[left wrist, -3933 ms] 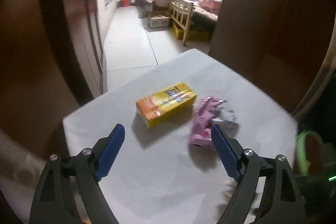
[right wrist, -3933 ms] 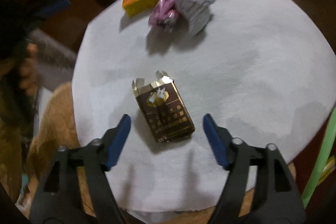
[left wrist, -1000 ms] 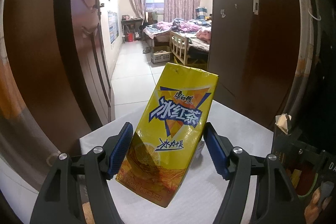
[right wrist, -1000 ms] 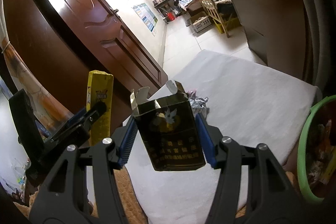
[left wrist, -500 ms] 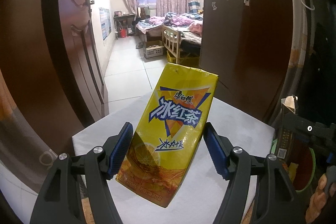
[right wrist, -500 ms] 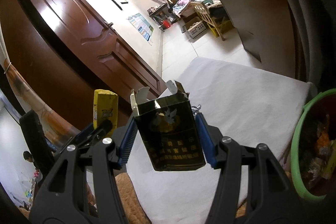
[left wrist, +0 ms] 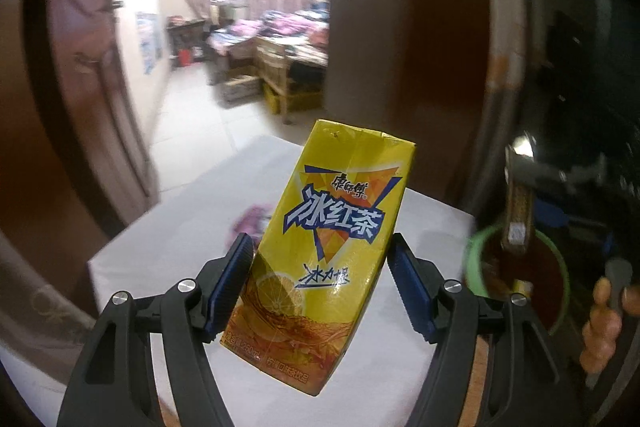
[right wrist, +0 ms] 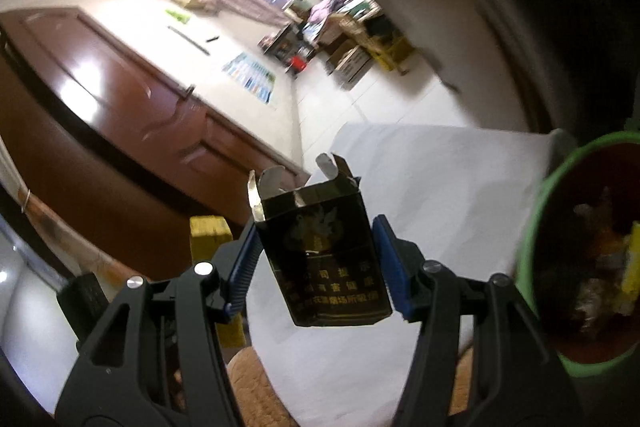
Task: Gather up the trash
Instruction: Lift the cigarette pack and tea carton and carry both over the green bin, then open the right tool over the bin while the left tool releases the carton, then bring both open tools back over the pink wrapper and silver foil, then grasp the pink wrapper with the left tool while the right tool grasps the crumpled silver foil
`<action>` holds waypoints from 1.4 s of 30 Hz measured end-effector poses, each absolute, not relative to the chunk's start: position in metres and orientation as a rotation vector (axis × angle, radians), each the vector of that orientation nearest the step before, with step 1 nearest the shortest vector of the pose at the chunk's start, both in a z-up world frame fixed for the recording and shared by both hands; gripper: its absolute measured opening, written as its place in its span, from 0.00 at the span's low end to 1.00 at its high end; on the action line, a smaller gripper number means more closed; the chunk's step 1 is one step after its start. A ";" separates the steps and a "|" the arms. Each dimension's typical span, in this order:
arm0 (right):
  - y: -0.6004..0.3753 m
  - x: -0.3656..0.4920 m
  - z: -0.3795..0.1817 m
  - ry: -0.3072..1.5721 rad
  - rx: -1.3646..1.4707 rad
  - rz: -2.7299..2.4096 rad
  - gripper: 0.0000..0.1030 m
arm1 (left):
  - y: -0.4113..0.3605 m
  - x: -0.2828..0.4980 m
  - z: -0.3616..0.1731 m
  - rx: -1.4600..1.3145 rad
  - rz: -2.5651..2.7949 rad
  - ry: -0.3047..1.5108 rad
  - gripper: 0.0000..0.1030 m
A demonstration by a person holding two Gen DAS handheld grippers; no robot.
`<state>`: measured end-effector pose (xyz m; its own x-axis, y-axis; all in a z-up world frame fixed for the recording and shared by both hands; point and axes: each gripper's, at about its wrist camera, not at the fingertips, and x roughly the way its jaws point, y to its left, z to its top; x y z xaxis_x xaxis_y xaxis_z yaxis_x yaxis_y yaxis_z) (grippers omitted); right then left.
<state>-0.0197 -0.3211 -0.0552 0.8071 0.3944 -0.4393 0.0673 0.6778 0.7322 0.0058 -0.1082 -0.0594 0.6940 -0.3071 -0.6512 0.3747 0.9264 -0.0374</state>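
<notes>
White bench [left wrist: 192,227] below; left tongs [left wrist: 320,283] pinch a light, crushable drink carton [left wrist: 328,247] by its sides, right tongs [right wrist: 316,263] a flimsy cigarette pack [right wrist: 328,259].

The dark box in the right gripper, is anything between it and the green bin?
Nothing visible. The dark box is clamped in the right gripper, held up off the white table. The green bin is open-topped just to its right, with only clear air between them.
</notes>
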 end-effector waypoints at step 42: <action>-0.318 0.012 -0.113 0.838 0.685 0.010 0.87 | -0.030 0.194 -0.208 0.051 -0.064 1.081 0.71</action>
